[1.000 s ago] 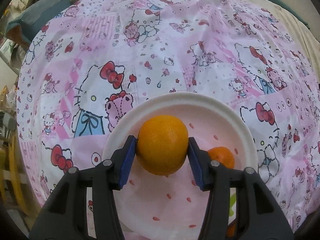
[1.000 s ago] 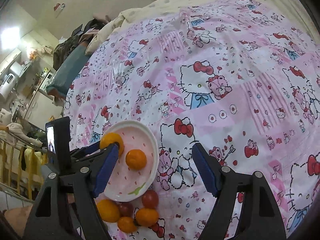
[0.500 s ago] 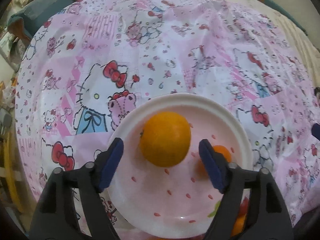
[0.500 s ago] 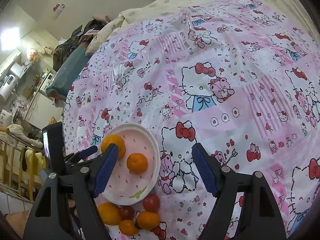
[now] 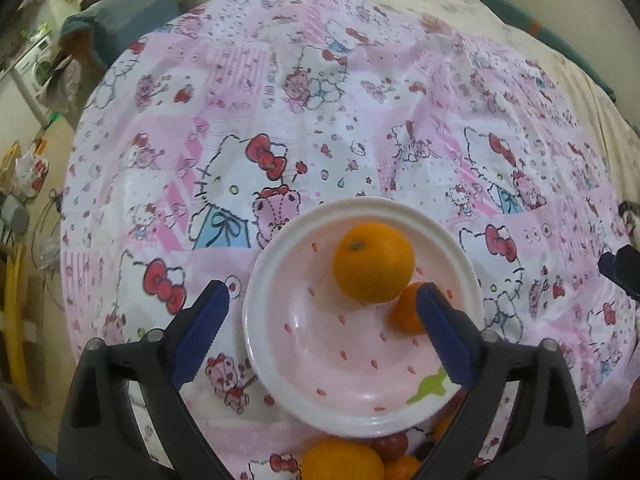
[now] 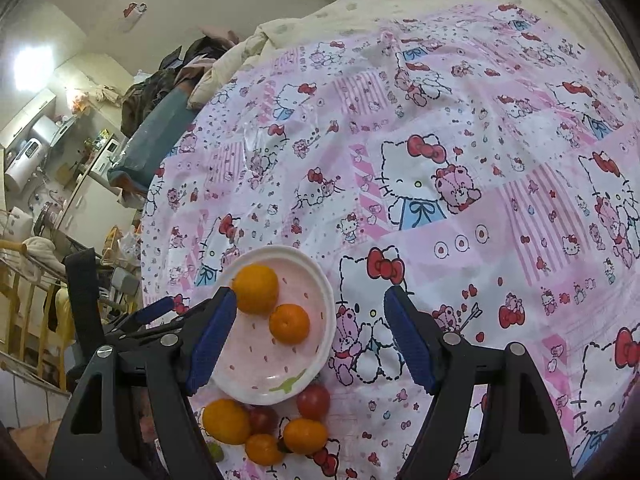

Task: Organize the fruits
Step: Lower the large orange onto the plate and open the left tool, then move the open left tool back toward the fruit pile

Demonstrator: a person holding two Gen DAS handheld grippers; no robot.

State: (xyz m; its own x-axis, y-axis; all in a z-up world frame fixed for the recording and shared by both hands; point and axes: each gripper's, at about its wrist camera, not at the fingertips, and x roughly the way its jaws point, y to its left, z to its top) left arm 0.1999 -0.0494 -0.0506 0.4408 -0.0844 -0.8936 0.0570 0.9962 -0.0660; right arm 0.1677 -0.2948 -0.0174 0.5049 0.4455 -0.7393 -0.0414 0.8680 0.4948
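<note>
We're looking at a bed under a pink cartoon-cat sheet (image 6: 460, 168), with a cream quilt (image 6: 360, 12) bunched up around 12 o'clock. Over at 9 o'clock there's a cluttered kitchen corner with white cabinets (image 6: 86, 196), a bright ceiling light (image 6: 32, 66) at 10, and a wooden rack (image 6: 24, 312).

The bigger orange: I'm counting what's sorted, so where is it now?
The bigger orange lies in the pink plate, on its far side, touching the smaller orange, clear of the open left hand-held gripper.
</note>
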